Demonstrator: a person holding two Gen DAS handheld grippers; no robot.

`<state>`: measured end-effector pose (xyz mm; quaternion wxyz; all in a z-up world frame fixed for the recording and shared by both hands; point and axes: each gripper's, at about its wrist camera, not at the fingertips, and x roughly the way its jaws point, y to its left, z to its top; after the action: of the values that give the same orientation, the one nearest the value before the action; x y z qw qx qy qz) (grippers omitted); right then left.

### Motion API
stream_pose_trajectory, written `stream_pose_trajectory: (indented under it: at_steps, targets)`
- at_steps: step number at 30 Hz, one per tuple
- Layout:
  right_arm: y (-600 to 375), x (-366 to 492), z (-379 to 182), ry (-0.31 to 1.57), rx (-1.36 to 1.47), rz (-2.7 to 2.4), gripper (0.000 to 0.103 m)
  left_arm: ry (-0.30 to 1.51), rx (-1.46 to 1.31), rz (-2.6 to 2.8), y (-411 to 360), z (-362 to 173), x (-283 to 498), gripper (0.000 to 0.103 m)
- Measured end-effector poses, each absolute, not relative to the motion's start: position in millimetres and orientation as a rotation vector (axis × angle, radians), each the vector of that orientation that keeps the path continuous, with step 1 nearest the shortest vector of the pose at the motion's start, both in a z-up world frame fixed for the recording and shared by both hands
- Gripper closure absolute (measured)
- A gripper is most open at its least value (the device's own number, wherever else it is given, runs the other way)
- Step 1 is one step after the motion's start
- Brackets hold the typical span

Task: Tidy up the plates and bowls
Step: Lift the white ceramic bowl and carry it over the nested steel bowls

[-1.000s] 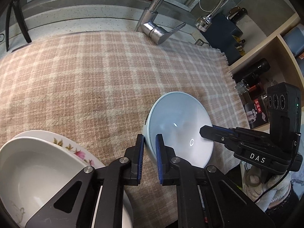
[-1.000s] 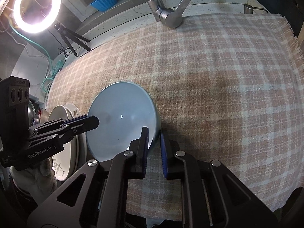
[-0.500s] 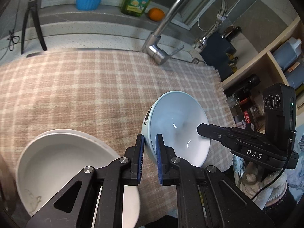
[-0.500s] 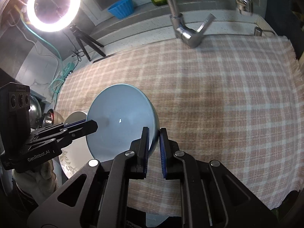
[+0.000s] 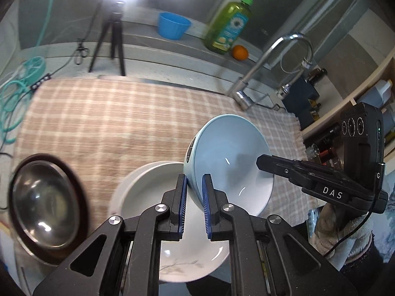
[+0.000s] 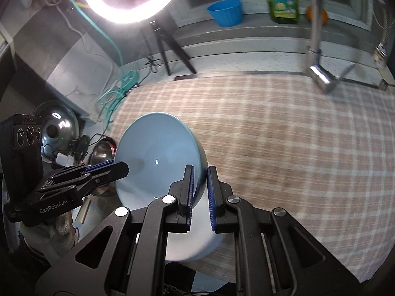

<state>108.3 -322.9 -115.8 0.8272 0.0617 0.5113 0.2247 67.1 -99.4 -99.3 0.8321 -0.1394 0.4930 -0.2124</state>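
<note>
A light blue bowl [image 5: 229, 157] hangs in the air, tilted, held by both grippers on opposite rims. My left gripper [image 5: 193, 185] is shut on its left rim; it also shows in the right wrist view [image 6: 108, 170]. My right gripper [image 6: 200, 177] is shut on the bowl's [image 6: 158, 155] right rim; it shows in the left wrist view [image 5: 266, 162]. Below the bowl sits a white dish [image 5: 153, 192] stacked on a flowered plate [image 5: 182, 266]. The white dish also shows under my right gripper [image 6: 200, 241].
A steel bowl [image 5: 42, 197] stands at the left on a dark base. The checked cloth [image 5: 111, 123] covers the counter. A faucet [image 5: 261, 66], soap bottle [image 5: 229, 27], orange [image 5: 240, 52], blue cup [image 5: 174, 26] and ring-light tripod [image 5: 111, 39] stand behind. Shelves [image 5: 358, 93] are at right.
Both grippers have lifted the blue bowl and carried it left, so it now hangs above the white dish. The steel bowl has come into view.
</note>
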Motion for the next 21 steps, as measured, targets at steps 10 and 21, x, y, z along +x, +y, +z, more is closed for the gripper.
stream_pose_trajectory:
  at_steps: [10, 21]
  targets:
    - [-226, 106, -116, 1.098, 0.057, 0.61, 0.092, 1.027, -0.384, -0.325, -14, -99, 46, 0.092]
    - [-150, 108, -129, 1.155, -0.009, 0.701, 0.092, 1.026, -0.418, -0.223, 48, -102, 30, 0.092]
